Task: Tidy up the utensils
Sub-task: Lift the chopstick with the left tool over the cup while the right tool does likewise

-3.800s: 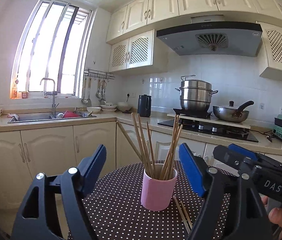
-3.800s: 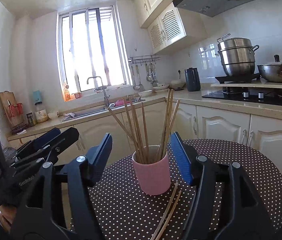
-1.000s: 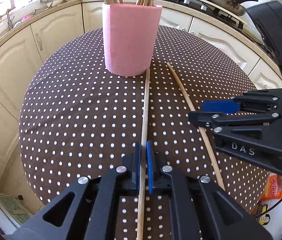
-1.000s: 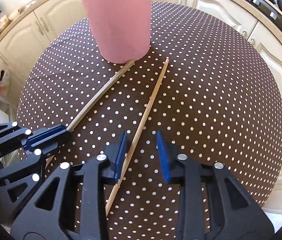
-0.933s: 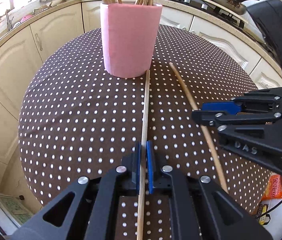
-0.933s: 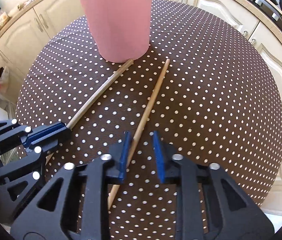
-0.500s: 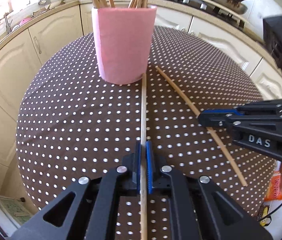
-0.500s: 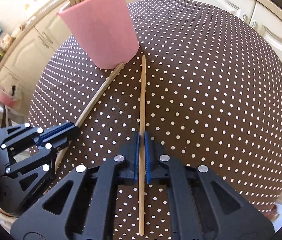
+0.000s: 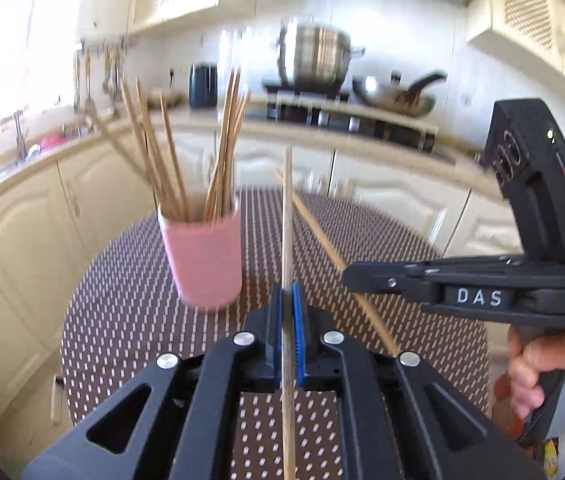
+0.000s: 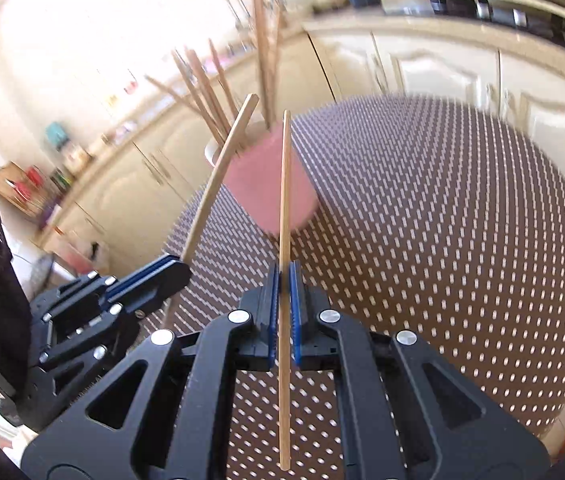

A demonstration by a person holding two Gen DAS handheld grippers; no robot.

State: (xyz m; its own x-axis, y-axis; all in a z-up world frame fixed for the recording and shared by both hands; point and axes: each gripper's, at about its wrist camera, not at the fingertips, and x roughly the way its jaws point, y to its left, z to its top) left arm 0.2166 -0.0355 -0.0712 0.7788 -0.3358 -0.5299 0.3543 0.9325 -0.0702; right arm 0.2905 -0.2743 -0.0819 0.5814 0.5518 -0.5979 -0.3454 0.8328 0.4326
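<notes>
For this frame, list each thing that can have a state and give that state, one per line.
Left hand-held gripper: shut on a chopstick.
Right hand-held gripper: shut on a chopstick.
Left chopstick: gripped, lifted off the table.
Right chopstick: gripped, lifted off the table.
Pink cup: upright on the table, holding chopsticks.
Table: covered with dotted cloth.

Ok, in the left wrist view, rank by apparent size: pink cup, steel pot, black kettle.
1. pink cup, though it sits nearest the camera
2. steel pot
3. black kettle, smallest, far back on the counter
</notes>
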